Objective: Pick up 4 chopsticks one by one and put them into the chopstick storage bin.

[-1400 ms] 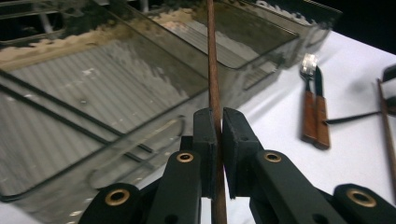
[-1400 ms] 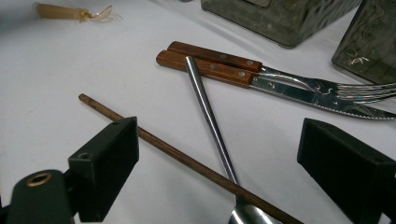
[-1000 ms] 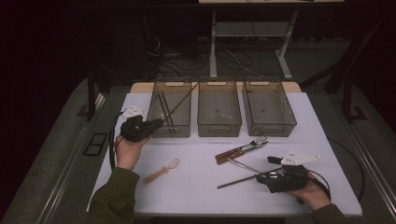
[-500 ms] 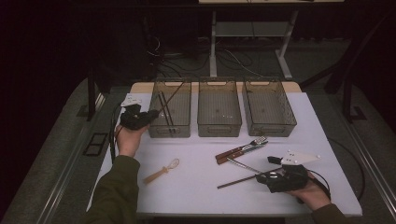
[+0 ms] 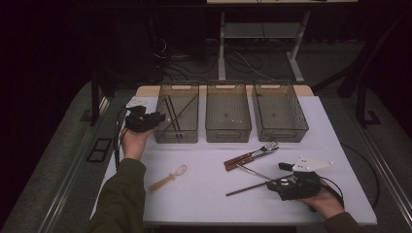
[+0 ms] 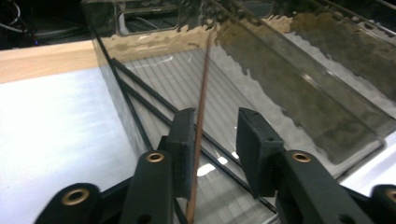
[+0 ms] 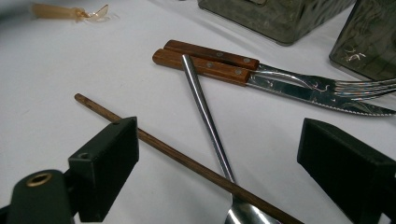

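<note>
My left gripper (image 5: 158, 116) (image 6: 217, 116) is at the left wall of the left bin (image 5: 176, 140). Its jaws have just been opening. A thin brown chopstick (image 6: 201, 102) (image 5: 187, 106) stands between them, close to the left pad, and slants down into the bin; the right pad is clear of it. Black chopsticks (image 5: 171, 119) (image 6: 140, 95) lie on the bin floor. My right gripper (image 5: 276, 175) (image 7: 217, 128) rests low on the table, jaws wide apart. Below its jaws a second brown chopstick (image 5: 248, 188) (image 7: 154, 142) lies across a metal spoon (image 5: 252, 171) (image 7: 205, 112).
A wooden-handled fork and knife (image 5: 250, 156) (image 7: 210, 60) lie side by side mid-table. A small clear spoon with a tan handle (image 5: 169, 177) (image 7: 70, 12) lies near the left forearm. The middle bin (image 5: 228, 132) and right bin (image 5: 281, 132) stand beside the left one.
The left hand has moved a little farther from the person, up along the left bin's side, with the chopstick still angled into the bin. The right hand has kept still.
</note>
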The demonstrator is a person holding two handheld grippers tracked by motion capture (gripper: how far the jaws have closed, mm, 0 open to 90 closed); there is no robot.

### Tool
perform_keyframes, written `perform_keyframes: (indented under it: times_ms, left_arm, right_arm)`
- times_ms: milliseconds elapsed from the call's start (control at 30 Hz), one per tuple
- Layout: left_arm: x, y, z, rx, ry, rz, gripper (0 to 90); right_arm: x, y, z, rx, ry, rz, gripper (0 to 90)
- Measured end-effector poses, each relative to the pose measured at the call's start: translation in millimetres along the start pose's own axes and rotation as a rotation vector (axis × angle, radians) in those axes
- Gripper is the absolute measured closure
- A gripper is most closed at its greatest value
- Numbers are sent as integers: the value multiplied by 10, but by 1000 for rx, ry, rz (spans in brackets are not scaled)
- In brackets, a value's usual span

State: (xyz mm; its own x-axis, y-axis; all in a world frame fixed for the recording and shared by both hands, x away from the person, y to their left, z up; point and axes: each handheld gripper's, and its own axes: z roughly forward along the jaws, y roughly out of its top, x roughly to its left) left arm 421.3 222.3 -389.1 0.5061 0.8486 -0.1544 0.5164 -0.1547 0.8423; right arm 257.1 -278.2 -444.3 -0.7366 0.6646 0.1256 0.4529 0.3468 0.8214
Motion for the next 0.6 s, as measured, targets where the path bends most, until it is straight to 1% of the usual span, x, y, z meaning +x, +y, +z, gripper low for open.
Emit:
perform_keyframes:
  times_ms: [67,100,133,200,233,300,333,367,433,500,600]
  left_arm:
    - [-39,-2,-27,-8,-22,10,624]
    - [-61,-3,-40,-4,-28,20,606]
    - [-85,-6,-52,-11,-37,25,606]
    - [-125,-6,-84,-17,-45,43,580]
    - [-147,-7,-96,-19,-51,45,557]
    - [-191,-16,-123,-23,-73,61,549]
    - [-221,-26,-131,-28,-85,62,527]
    - [-256,-42,-143,-31,-96,72,524]
    - [-334,-79,-159,-29,-102,108,521]
    - [-410,-92,-164,-16,-115,129,486]
    - [-528,-108,-193,-21,-140,152,459]
  right_arm:
    - [0,0,-2,0,1,-1,124]
    - [-1,0,-1,0,1,-1,124]
    - [-1,0,-1,0,1,-1,124]
    - [-1,0,1,0,-1,0,124]
    - [2,0,0,0,-1,-1,124]
    - [2,0,-1,-1,-1,-2,124]
    - [1,1,0,0,-1,-1,124]
    - [0,1,0,0,-2,0,124]
    - [-2,1,-2,-1,-3,-1,124]
    - [1,4,-8,-3,-3,3,124]
    - [5,4,-12,-5,-5,0,124]
